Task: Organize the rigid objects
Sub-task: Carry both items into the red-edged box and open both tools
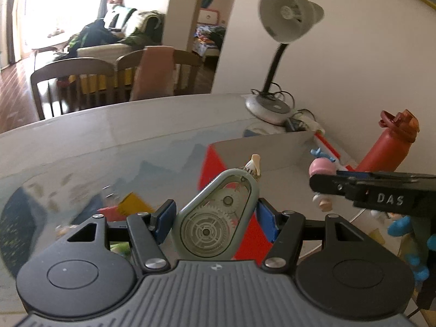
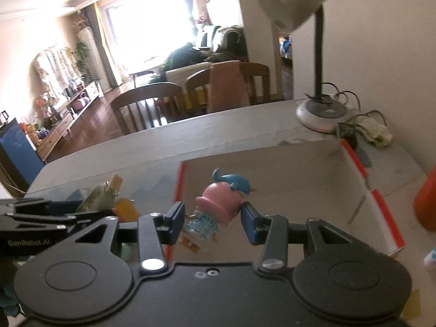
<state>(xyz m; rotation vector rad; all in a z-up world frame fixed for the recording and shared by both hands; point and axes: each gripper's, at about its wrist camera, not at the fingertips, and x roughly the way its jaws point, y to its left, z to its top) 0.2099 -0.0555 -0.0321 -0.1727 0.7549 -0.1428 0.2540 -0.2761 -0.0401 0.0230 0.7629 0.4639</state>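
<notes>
- left hand-held gripper (image 1: pixel 215 219) is pinching a grey-green correction tape dispenser (image 1: pixel 218 218), both blue pads pressed against its sides, see-through face with the gears toward the camera, white tip pointing up and away
- it's held up off the table (image 1: pixel 95 141), above the near-left corner of the open box (image 2: pixel 272 169)
- right hand-held gripper (image 2: pixel 214 222) is clamped on a little toy figure (image 2: pixel 218 207): pink head, blue dolphin-looking hat, pale blue see-through skirt. One pad sits on the head; on the other side I can't quite see the contact, since the skirt covers it
- the figure is tipped over sideways in the grip and hangs over the near-left part of the box
- the box is shallow with a grey inside and red-and-white edges, sitting toward the right edge of the table, nothing lying on the part of its floor I can see
- from the left wrist view the right hand-held gripper comes in from the right side, with the figure poking out in front of it
- desk lamp (image 1: pixel 283 35) stands at the far right corner of the table by the wall, cables and a power strip (image 2: pixel 373 130) just beside its base
- red bottle (image 1: pixel 387 147) near the right edge, beside the box
- yellow and red bits (image 1: pixel 128 207) on the table left of the box, blurry, can't tell what they are
- wooden chairs (image 1: pixel 76 81) beyond the far edge of the table
</notes>
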